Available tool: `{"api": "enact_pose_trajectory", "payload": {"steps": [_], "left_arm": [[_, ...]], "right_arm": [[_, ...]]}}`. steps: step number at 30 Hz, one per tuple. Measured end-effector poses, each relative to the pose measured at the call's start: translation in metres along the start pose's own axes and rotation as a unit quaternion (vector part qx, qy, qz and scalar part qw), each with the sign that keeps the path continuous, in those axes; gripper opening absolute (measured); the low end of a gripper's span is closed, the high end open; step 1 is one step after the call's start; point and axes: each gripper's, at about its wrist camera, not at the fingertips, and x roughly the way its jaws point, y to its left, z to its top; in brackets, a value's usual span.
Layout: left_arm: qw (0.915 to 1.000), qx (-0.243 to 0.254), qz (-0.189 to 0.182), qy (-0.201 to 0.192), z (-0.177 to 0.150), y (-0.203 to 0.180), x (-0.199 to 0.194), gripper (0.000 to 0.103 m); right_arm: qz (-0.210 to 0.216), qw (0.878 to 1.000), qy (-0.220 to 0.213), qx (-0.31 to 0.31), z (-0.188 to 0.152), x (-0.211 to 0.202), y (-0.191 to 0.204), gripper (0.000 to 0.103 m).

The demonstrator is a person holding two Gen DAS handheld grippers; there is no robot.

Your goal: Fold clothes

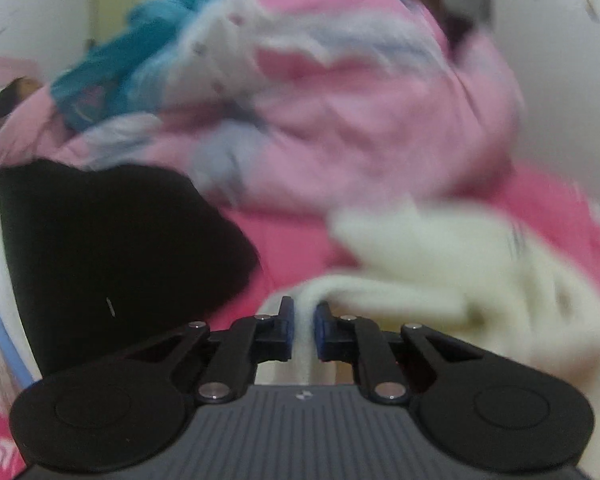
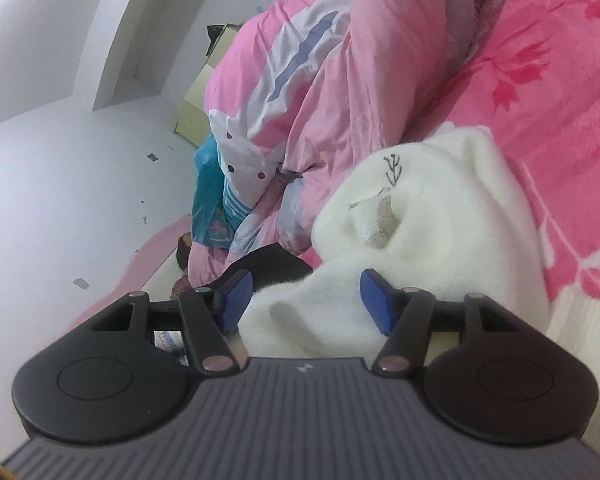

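A fluffy cream-white garment (image 1: 440, 268) lies on a pink floral bed cover (image 1: 296, 240). My left gripper (image 1: 304, 330) is shut on a fold of the white garment, which runs up between its blue pads. In the right wrist view the same white garment (image 2: 428, 208) with a small embroidered motif spreads ahead. My right gripper (image 2: 306, 300) is open, its blue pads (image 2: 376, 300) wide apart with the garment's edge lying between them. The left view is blurred.
A black garment (image 1: 120, 248) lies at the left, also behind my right gripper (image 2: 272, 264). A heaped pink and white quilt (image 2: 312, 80) and a teal cloth (image 2: 210, 200) are piled beyond. A white wall (image 2: 60, 160) is at the left.
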Motion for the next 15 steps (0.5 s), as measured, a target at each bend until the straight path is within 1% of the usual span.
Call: {"api": "enact_pose_trajectory", "payload": {"steps": [4,7,11,13,15], "left_arm": [[0.9971,-0.050,0.027,-0.051,0.051,0.023,0.001,0.011],[0.9942,-0.043,0.066,-0.074,0.073,0.021,0.014,0.011],[0.9873,-0.031,0.117,-0.102,0.102,0.017,0.033,0.011],[0.9842,-0.006,0.144,-0.102,0.109,0.009,0.053,0.011],[0.9836,0.032,0.158,-0.081,0.109,-0.004,0.080,0.011]], "right_arm": [[-0.005,1.000,0.004,-0.012,-0.002,-0.001,0.002,0.060],[-0.007,1.000,0.005,-0.017,-0.002,-0.001,0.003,0.060],[-0.005,1.000,0.009,-0.015,-0.002,0.000,0.002,0.060],[-0.004,1.000,0.011,-0.015,-0.003,0.000,0.002,0.060],[-0.004,1.000,0.012,-0.015,-0.003,0.000,0.002,0.061]]}}
